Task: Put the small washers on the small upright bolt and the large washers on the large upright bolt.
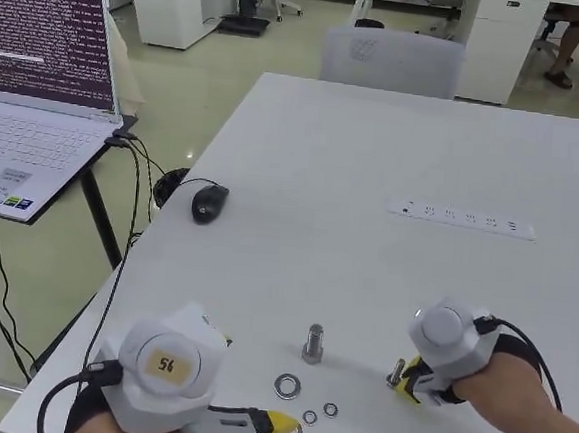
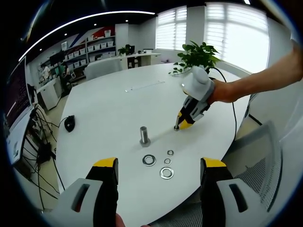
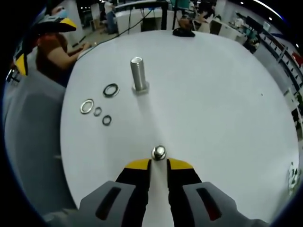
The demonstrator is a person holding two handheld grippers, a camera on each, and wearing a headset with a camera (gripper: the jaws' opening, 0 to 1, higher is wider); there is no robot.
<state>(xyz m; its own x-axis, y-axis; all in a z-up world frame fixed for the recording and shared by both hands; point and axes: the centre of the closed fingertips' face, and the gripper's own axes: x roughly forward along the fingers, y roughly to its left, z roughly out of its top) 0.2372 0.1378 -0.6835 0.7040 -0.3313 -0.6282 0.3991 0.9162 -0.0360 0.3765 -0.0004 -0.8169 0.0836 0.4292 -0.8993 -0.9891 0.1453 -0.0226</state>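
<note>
Tabletop (image 1: 374, 163): right tongs (image 3: 158, 163) perhaps around bolt (image 3: 159, 152)

Three near views (washers (image 1: 287, 385) shared)

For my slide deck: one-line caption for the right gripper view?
Right gripper holds the small bolt; large bolt and four washers lie beyond.

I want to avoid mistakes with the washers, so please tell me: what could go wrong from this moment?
1. The right gripper appears to have its fingers closed on the small bolt; a sideways pull could tip it over.
2. The small washers and a large washer lie flat and close together ahead of the open left gripper; it might push one aside or catch the wrong size.
</note>
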